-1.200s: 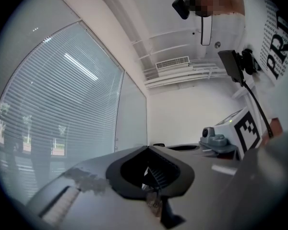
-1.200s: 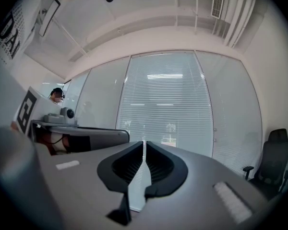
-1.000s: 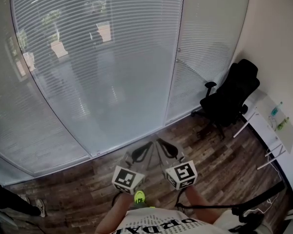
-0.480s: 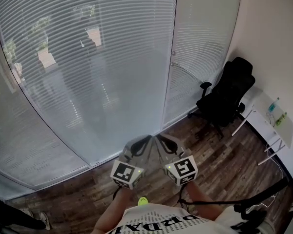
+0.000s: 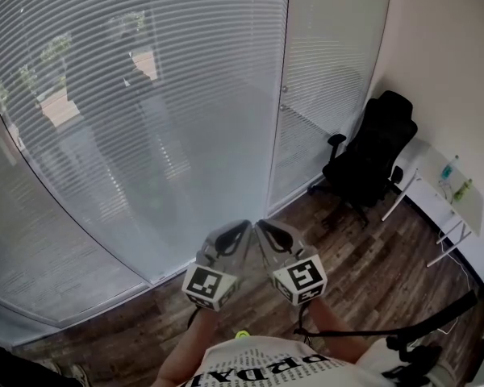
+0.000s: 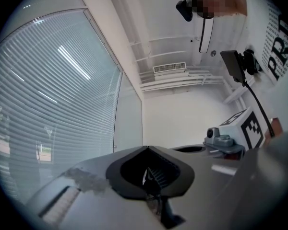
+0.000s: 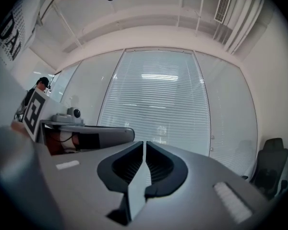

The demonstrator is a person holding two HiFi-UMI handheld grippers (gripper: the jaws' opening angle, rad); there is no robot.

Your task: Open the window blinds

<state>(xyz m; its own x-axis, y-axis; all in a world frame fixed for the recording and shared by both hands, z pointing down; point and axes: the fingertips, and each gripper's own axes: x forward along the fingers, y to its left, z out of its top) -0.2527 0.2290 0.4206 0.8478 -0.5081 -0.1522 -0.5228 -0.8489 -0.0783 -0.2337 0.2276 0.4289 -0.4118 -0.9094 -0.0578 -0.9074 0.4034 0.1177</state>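
Blinds: We see the window blinds [image 5: 145,119] lowered over the whole glass wall ahead of us. Their slats are level and nearly shut, and dim shapes of trees and buildings show through.
Where the blinds are: They fill the upper left and middle of the head view and reach as far as a narrower panel near the room's corner. They are well apart from both grippers.
Post: A thin upright post [image 5: 277,135] parts the wide panel from the narrow one and carries two small fittings, one above the other.
Left gripper: We hold the left gripper [image 5: 244,227] in front of our body, pointing toward the blinds. Its fingers are clenched, tips meeting, with nothing between them.
Right gripper: The right gripper [image 5: 261,226] sits just beside the left one, the two noses almost touching in the head view. Its fingers are pressed together with only a hairline slit, grasping nothing.
Chair: A black office chair [image 5: 371,164] stands in the right corner, near the narrow panel.
Table: A white table [image 5: 436,208] stands just right of the chair, against the pale wall [image 5: 452,71]. It holds two small bottles, too small for us to make out further.
Floor: Dark wooden boards [image 5: 363,256] run under the chair, the table and us.
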